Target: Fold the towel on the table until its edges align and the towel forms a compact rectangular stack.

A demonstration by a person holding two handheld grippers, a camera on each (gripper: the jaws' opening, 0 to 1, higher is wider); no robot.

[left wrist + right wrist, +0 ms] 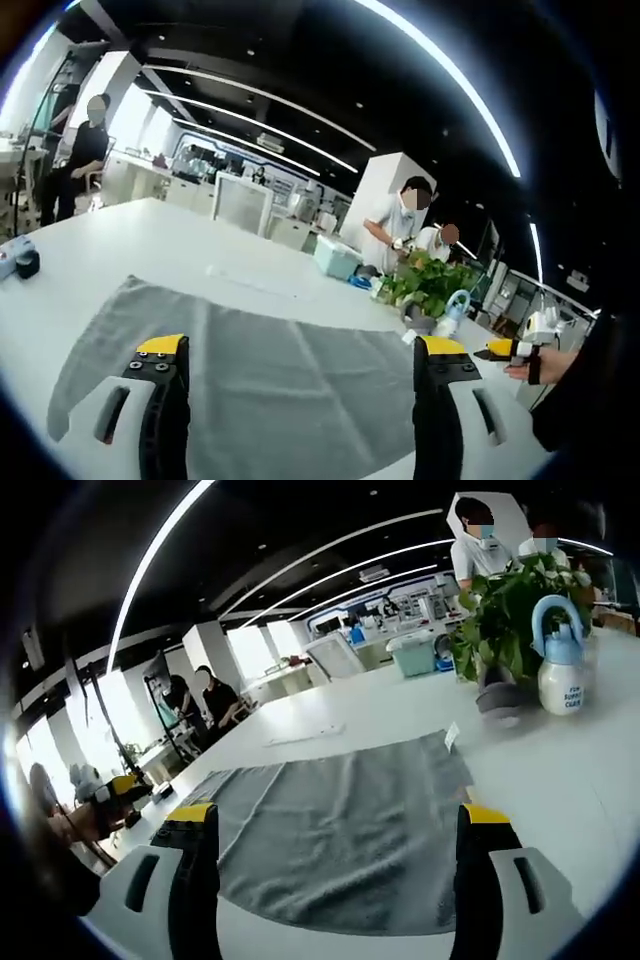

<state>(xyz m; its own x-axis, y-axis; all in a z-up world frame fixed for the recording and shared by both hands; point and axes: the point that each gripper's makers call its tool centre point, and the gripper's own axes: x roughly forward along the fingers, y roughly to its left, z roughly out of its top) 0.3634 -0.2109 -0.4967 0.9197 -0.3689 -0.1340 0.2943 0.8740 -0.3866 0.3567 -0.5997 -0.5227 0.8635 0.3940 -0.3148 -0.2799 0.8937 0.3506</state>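
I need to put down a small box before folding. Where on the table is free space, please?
Bare white table lies right of the grey towel, in front of the spray bottle. More is free beyond the towel's far edge, around a thin white strip. It is crowded near the potted plant and spray bottle.

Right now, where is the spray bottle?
In the right gripper view, the spray bottle stands upper right on the white table, beside the potted plant, beyond the grey towel.

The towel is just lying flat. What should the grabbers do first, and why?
Probably lower both open grippers, left and right, onto the near edge of the grey towel. It lies spread flat on the white table, unfolded, and neither gripper holds it.
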